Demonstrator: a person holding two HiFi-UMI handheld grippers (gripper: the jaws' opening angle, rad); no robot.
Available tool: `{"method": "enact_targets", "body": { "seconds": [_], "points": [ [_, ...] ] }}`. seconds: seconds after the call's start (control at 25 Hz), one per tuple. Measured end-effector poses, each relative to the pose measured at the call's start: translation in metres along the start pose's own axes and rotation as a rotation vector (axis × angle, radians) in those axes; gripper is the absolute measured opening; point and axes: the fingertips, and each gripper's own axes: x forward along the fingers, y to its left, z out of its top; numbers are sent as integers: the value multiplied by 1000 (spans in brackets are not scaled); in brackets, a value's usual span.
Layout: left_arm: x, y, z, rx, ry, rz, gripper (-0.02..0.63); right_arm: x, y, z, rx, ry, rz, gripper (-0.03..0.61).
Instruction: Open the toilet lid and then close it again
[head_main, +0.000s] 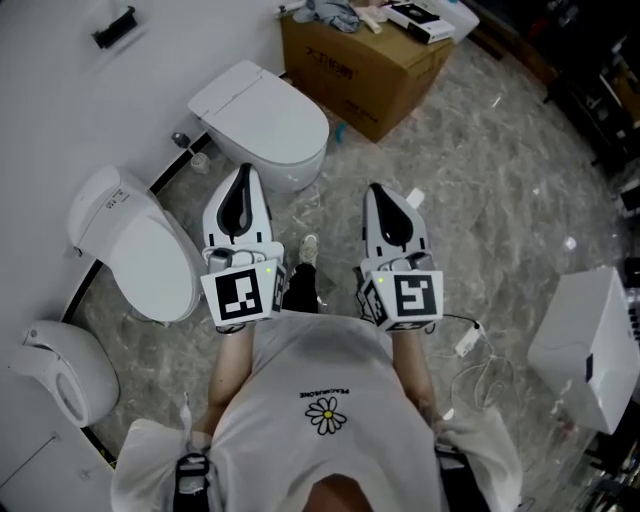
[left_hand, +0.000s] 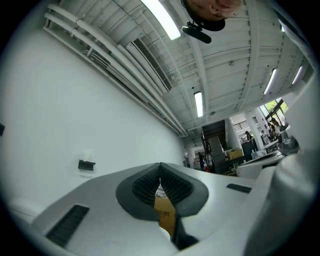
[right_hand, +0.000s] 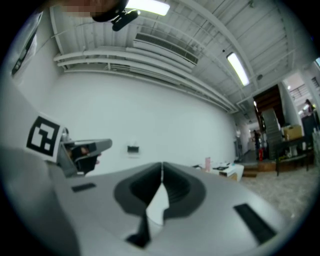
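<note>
A cardboard box (head_main: 372, 78) stands on the floor just beside the toilet (head_main: 292, 172), a second toilet (head_main: 140, 250) sits further left along the wall, and a cable (head_main: 470, 368) lies at right. The toilet lid (head_main: 260, 115) is white, smooth and fully down, ahead of the left tongs (head_main: 243, 172). The left tongs and the right tongs (head_main: 376, 190) are both closed, gripping nothing, apart from the lid.

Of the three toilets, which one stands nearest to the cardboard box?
The toilet at the top centre, right beside the cardboard box; the other two toilets stand further left.
</note>
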Motion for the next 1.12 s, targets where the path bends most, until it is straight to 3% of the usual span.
{"method": "enact_targets", "body": {
  "seconds": [0.28,0.64,1.12],
  "points": [
    [62,6,-26,-29,7,-6,21,49,-34,-2,-31,12,-53,31],
    [151,35,-78,-44,78,-6,21,139,-65,-21,-44,77,-81,31],
    [276,76,-103,-57,93,-22,21,279,-86,-38,-26,169,-43,31]
  ]
}}
